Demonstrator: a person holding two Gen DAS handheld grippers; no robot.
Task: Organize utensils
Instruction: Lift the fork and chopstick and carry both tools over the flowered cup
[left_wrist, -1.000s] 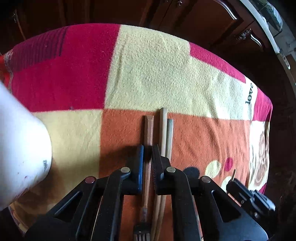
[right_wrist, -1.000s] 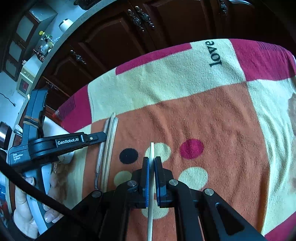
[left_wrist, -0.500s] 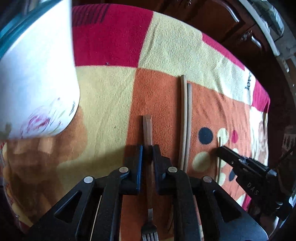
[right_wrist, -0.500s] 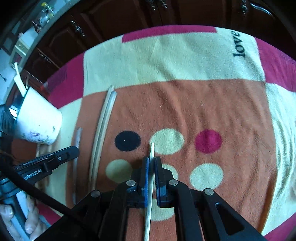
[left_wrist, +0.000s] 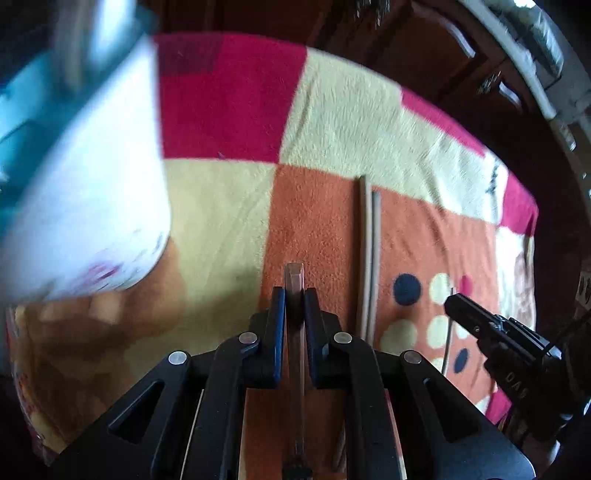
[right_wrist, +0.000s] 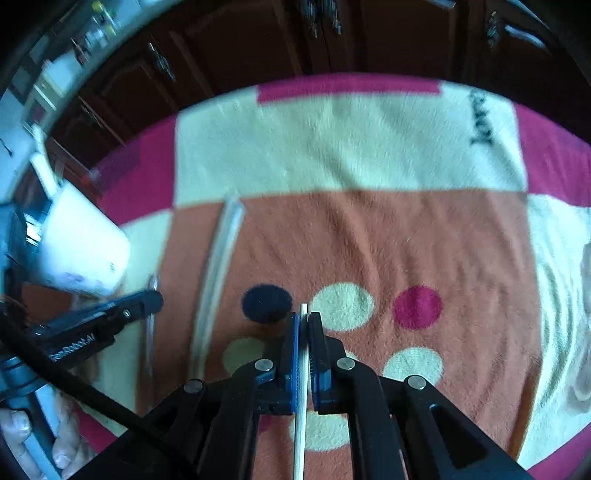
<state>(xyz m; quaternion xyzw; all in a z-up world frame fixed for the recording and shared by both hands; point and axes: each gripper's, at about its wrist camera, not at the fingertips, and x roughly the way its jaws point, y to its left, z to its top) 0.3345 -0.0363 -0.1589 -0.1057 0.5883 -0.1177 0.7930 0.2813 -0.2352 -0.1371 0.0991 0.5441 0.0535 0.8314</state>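
Note:
In the left wrist view my left gripper (left_wrist: 294, 295) is shut on a brown-handled fork (left_wrist: 294, 275), whose handle end pokes out past the fingertips while the tines lie hidden under the gripper body. A white cup (left_wrist: 85, 203) looms blurred at the left. From the right wrist view, my right gripper (right_wrist: 303, 318) is shut on a thin pale chopstick (right_wrist: 303, 369) above the dotted part of the blanket. The left gripper (right_wrist: 122, 314) shows there at the left, beside the cup (right_wrist: 81, 243). The right gripper (left_wrist: 480, 325) appears at the right edge of the left view.
Two brown chopsticks (left_wrist: 369, 258) lie side by side on the patchwork blanket (left_wrist: 351, 110), between the two grippers, and show again as chopsticks (right_wrist: 218, 280). A white utensil (right_wrist: 44, 173) stands in the cup. Dark wooden cabinets (right_wrist: 332, 37) lie beyond the blanket. A hand (right_wrist: 22, 435) holds the left gripper.
The left gripper has carried the fork left, away from the two chopsticks and nearer the cup. The right gripper has shifted with its chopstick, and the cup has come into its view.

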